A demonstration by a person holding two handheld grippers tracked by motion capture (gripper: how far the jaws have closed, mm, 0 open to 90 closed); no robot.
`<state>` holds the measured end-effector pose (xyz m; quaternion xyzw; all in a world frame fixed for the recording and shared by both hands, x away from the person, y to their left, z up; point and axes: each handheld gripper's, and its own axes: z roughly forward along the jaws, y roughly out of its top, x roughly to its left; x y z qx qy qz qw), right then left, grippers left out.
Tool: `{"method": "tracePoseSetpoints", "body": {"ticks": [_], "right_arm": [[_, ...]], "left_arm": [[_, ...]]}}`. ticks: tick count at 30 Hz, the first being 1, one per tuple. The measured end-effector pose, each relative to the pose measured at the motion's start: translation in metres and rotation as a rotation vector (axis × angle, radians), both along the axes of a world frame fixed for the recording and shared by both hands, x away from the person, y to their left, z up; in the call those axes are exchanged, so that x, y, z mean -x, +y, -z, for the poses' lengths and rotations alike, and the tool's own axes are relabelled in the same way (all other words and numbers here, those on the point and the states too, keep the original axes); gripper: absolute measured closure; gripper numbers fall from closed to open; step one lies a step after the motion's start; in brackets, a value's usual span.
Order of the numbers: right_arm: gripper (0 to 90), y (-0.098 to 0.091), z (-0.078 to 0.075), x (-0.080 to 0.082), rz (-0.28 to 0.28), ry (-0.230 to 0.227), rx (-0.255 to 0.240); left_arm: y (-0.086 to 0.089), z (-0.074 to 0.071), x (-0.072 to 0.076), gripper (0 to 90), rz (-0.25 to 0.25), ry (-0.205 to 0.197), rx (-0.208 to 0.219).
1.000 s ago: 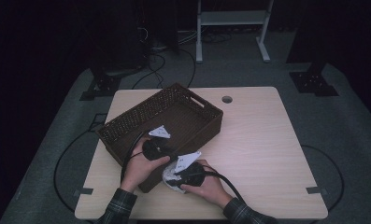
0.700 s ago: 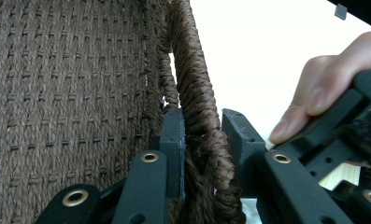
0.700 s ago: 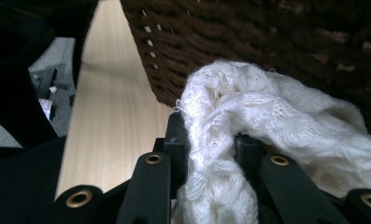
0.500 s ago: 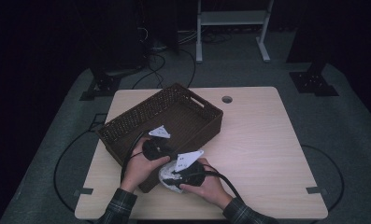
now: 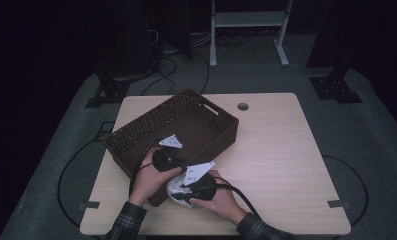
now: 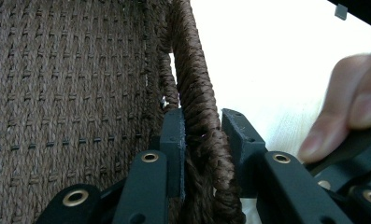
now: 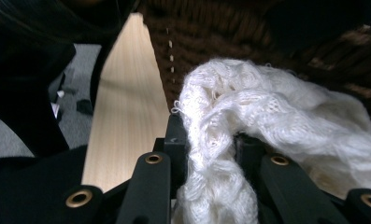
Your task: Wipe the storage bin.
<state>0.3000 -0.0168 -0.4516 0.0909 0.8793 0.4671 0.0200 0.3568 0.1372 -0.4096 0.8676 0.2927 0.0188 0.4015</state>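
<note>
Basket (image 5: 186, 120): stood on the tabletop (image 5: 276, 150).
Left tool (image 6: 203, 135): clamped on the basket's rim.
Right tool (image 7: 211, 140): gripped the white knit cloth (image 7: 267, 121).

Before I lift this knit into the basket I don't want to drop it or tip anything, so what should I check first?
1. Right gripper clamped on the white knit cloth: ok, a fold sits pinched between its jaws.
2. Left gripper steadying the woven basket: ok, its jaws straddle the rim.
3. Basket interior free for the cloth: ok in the high view, where the bottom looks bare.
4. Cloth clear of the basket wall: cannot tell, it bunches right against the near corner.
5. Basket flat on the table: cannot tell, the hands hide the near corner.
</note>
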Motion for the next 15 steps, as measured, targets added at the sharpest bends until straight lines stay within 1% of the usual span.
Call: {"method": "tracePoseSetpoints", "body": {"ticks": [2, 3, 4, 8, 9, 11, 12, 13, 15], "right_arm": [[72.2, 0.002, 0.005, 0.000, -0.001, 0.005, 0.014], [72.2, 0.002, 0.005, 0.000, -0.001, 0.005, 0.014], [72.2, 0.003, 0.010, -0.002, 0.003, 0.007, 0.027], [72.2, 0.005, 0.019, -0.003, 0.006, 0.030, 0.053], [72.2, 0.005, 0.019, -0.003, 0.006, 0.030, 0.053], [72.2, 0.006, 0.023, -0.003, 0.009, 0.048, 0.063], [72.2, 0.006, 0.023, -0.003, 0.009, 0.048, 0.063], [72.2, 0.006, 0.026, -0.005, 0.006, 0.033, 0.073], [72.2, 0.006, 0.027, -0.005, 0.009, 0.040, 0.074]], "left_arm": [[0.000, 0.000, 0.000, 70.4, 0.000, 0.000, 0.000], [0.000, 0.000, 0.000, 70.4, 0.000, 0.000, 0.000], [0.000, 0.000, 0.000, 70.4, 0.000, 0.001, -0.001], [0.000, 0.000, 0.000, 70.4, 0.000, 0.001, 0.000], [0.000, 0.000, 0.000, 70.4, 0.000, 0.001, 0.000], [0.000, 0.000, 0.000, 70.4, -0.001, 0.001, 0.001], [0.000, 0.000, 0.000, 70.4, 0.001, 0.000, -0.001], [0.000, 0.000, 0.000, 70.4, 0.001, 0.000, -0.001], [0.000, 0.000, 0.000, 70.3, 0.001, 0.000, -0.001]]}}
